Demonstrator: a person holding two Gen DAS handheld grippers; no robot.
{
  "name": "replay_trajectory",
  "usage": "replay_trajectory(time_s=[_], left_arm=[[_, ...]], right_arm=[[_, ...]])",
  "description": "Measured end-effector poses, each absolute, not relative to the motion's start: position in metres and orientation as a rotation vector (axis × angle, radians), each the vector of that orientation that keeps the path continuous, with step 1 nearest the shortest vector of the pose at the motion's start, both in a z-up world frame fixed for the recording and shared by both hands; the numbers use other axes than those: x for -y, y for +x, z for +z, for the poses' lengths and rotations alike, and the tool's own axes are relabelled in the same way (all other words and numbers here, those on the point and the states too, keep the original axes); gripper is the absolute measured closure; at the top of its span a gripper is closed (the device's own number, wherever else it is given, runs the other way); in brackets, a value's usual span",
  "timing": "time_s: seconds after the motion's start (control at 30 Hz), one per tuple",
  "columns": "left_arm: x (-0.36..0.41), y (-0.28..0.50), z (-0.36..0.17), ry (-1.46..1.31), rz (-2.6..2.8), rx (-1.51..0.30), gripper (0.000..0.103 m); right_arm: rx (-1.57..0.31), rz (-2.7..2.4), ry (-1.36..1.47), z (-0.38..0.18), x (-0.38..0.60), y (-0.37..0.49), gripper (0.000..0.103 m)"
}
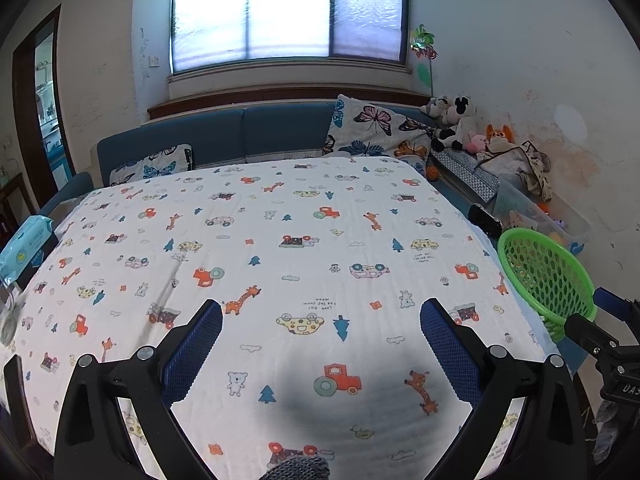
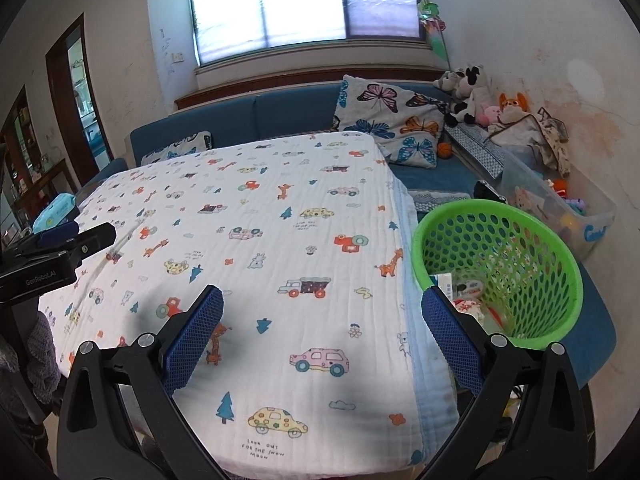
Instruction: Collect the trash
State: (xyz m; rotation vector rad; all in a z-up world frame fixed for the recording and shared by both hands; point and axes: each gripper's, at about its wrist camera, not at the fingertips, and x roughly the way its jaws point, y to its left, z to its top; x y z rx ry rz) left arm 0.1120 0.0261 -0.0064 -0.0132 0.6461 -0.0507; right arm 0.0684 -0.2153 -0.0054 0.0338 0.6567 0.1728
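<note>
A green mesh basket (image 2: 556, 264) stands to the right of the table; wrappers and a small carton (image 2: 466, 296) lie in its bottom. In the left wrist view the same basket (image 1: 540, 276) shows at the right edge. My left gripper (image 1: 320, 320) hangs open above the near part of the table, with nothing between its blue pads. My right gripper (image 2: 322, 316) is open too, over the table's right edge, its right finger (image 2: 452, 340) in front of the basket. The table carries a white cloth (image 1: 280, 240) printed with cars and giraffes; I see no loose trash on it.
A blue wet-wipes pack (image 1: 26, 242) and a clear jar (image 1: 8, 312) sit at the table's left edge. Behind is a blue sofa (image 1: 248, 132) with butterfly pillows (image 2: 388, 116), plush toys (image 2: 476, 96) and a clear toy bin (image 2: 560, 208). The other gripper's body (image 2: 52, 256) shows at left.
</note>
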Motion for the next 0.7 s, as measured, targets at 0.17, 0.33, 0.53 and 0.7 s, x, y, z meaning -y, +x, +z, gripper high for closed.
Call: replay_trajectory(time_s=[0.17, 0.33, 0.53, 0.7], left_arm=[[-0.0270, 0.1111, -0.0058, -0.012, -0.050, -0.642, 0.007], [-0.0252, 0.1094, -0.0053, -0.003, -0.057, -0.641, 0.007], [-0.0228, 0.1083, -0.0065, 0.003, -0.064, -0.643, 0.007], [-0.0218, 0.1084, -0.0065, 0.004, -0.065, -0.642, 0.007]], right_arm=[[-0.655, 0.175, 0.033, -0.0051, 0.2145, 0.0681, 0.004], [-0.654, 0.173, 0.033, -0.0049, 0.2147, 0.0679, 0.004], [-0.654, 0.168, 0.040, -0.0048, 0.2170, 0.0676, 0.004], [-0.654, 0.167, 0.041, -0.0047, 0.2176, 0.0674, 0.004]])
